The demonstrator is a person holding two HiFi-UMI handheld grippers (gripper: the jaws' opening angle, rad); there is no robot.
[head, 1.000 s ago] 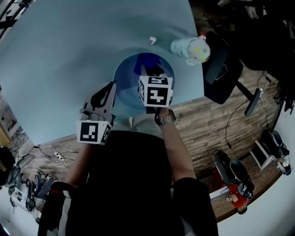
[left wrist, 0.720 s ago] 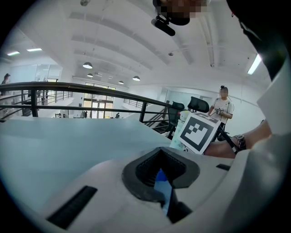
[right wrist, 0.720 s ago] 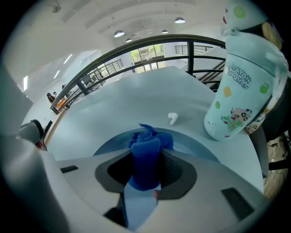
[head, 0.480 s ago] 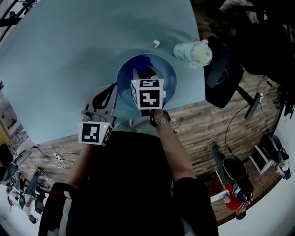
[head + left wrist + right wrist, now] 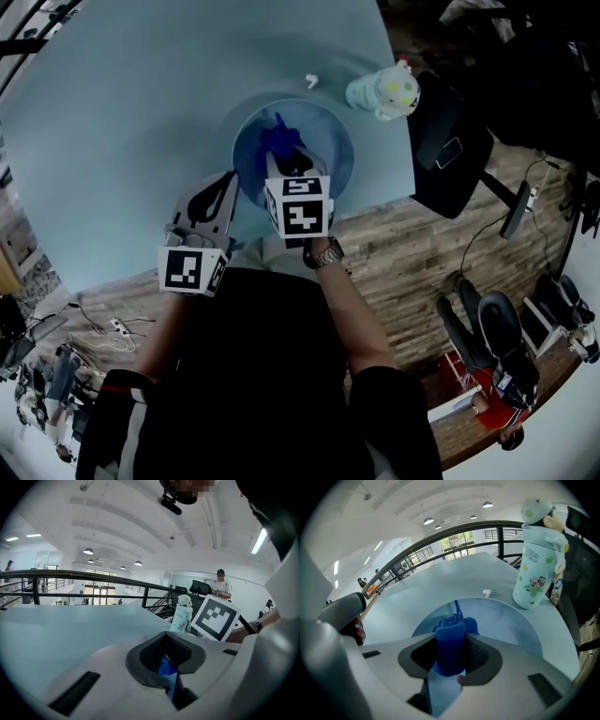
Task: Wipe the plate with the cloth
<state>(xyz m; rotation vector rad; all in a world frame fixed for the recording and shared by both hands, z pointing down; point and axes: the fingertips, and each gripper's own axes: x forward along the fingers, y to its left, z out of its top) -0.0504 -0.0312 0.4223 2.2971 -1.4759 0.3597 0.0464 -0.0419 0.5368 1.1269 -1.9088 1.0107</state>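
Right tool (image 5: 451, 662) tight on blue cloth (image 5: 450, 634) above plate (image 5: 513, 631), left tool (image 5: 167, 668) tight on plate rim.

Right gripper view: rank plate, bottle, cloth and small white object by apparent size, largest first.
plate
bottle
cloth, nearly the bottle's size but nearest the camera, so unsure
small white object
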